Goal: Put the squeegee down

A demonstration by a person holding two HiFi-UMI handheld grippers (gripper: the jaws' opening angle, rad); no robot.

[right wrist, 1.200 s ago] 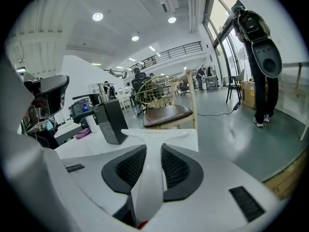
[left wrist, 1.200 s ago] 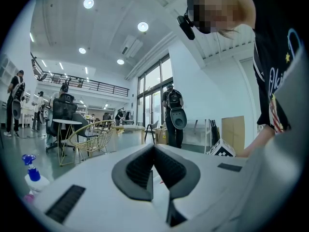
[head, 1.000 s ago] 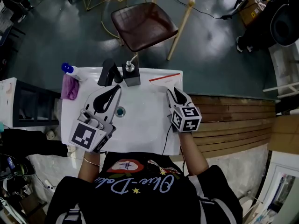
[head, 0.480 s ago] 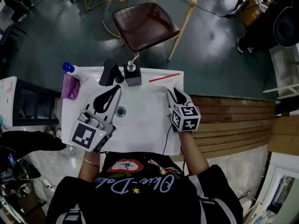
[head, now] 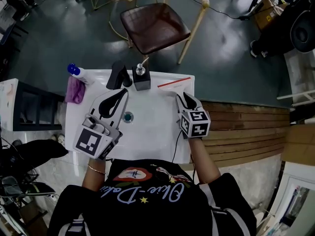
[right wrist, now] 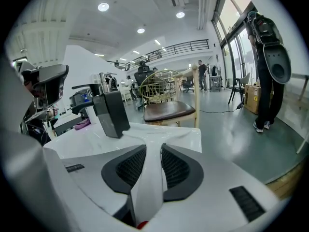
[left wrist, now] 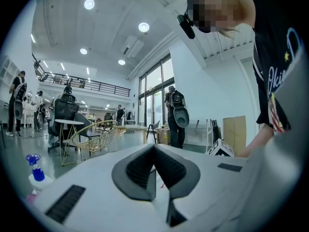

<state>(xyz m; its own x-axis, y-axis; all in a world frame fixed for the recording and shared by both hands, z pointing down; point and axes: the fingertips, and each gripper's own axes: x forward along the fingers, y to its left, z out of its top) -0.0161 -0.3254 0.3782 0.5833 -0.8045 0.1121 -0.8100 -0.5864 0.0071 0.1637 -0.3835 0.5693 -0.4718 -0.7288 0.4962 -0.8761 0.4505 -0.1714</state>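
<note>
The squeegee (head: 173,82) has a white handle and a thin red blade edge, and it lies low over the back right corner of the white basin top (head: 157,132). My right gripper (head: 183,97) is shut on its handle. In the right gripper view the white T-shaped squeegee (right wrist: 150,173) runs out between the dark pads (right wrist: 176,170) toward the top's far edge. My left gripper (head: 121,93) hovers over the left half of the top, beside the drain (head: 128,116). Its jaws meet at the tips with nothing between them, as the left gripper (left wrist: 154,150) view also shows.
A black faucet (head: 116,76) and a dark soap dispenser (head: 141,78) stand at the back edge. A blue-capped spray bottle (head: 76,72) and a purple cloth (head: 75,91) lie at the back left. A brown-seated chair (head: 155,26) stands beyond the top. Wooden decking (head: 241,127) lies to the right.
Both grippers hold their places and the squeegee stays in the right one. Only the head view has shifted slightly.
</note>
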